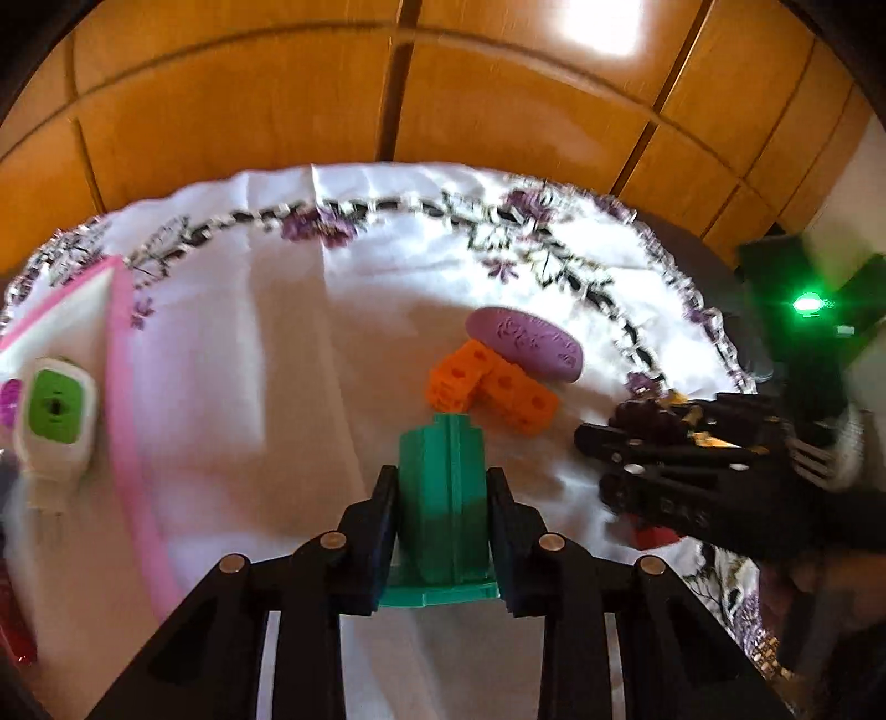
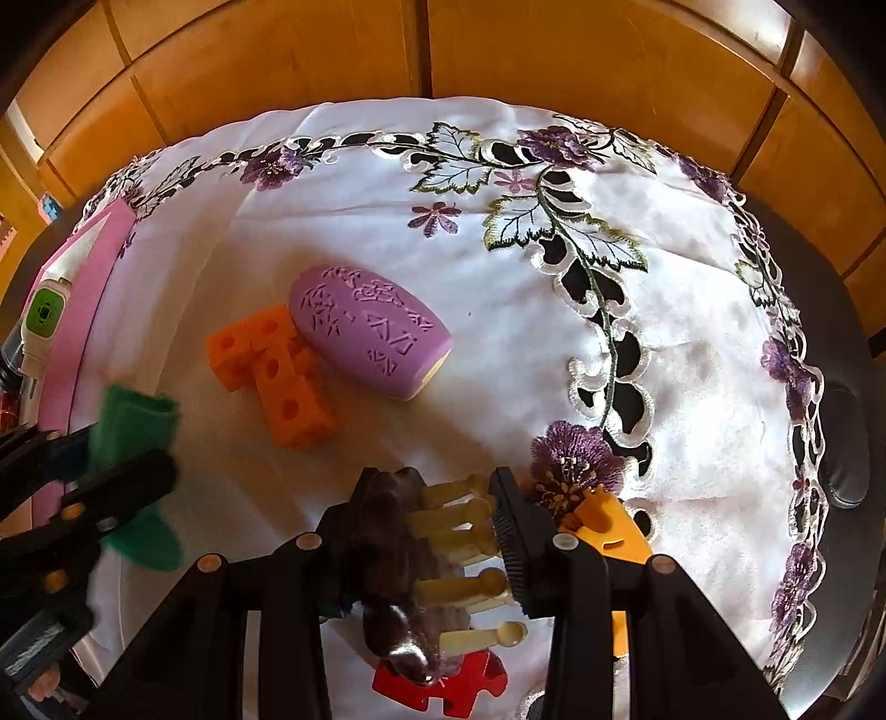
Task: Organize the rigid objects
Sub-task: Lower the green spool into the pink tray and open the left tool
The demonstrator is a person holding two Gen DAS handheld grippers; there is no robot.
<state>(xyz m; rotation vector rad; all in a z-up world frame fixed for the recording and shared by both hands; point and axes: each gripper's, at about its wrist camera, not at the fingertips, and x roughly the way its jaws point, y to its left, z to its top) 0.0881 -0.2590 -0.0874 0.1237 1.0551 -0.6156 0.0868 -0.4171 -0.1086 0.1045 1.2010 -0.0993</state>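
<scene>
Warm, bright light; a glare patch (image 1: 601, 25) burns on the wooden panels (image 1: 249, 111). The left wrist view is motion-blurred, the right sharper. Fisheye bends edges, corners go black.

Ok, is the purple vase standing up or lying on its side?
Lying on its side. The purple vase rests lengthwise on the white tablecloth, its open end facing sideways, right beside the orange blocks.

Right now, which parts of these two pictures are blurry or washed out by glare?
Left wrist view: the embroidered border of the tablecloth and the pink tray at the left are smeared, a bright patch glares on the wood panelling, and the green piece in the left claw is sharp. Right wrist view: mostly crisp; only the left claw and its green piece blur.
</scene>
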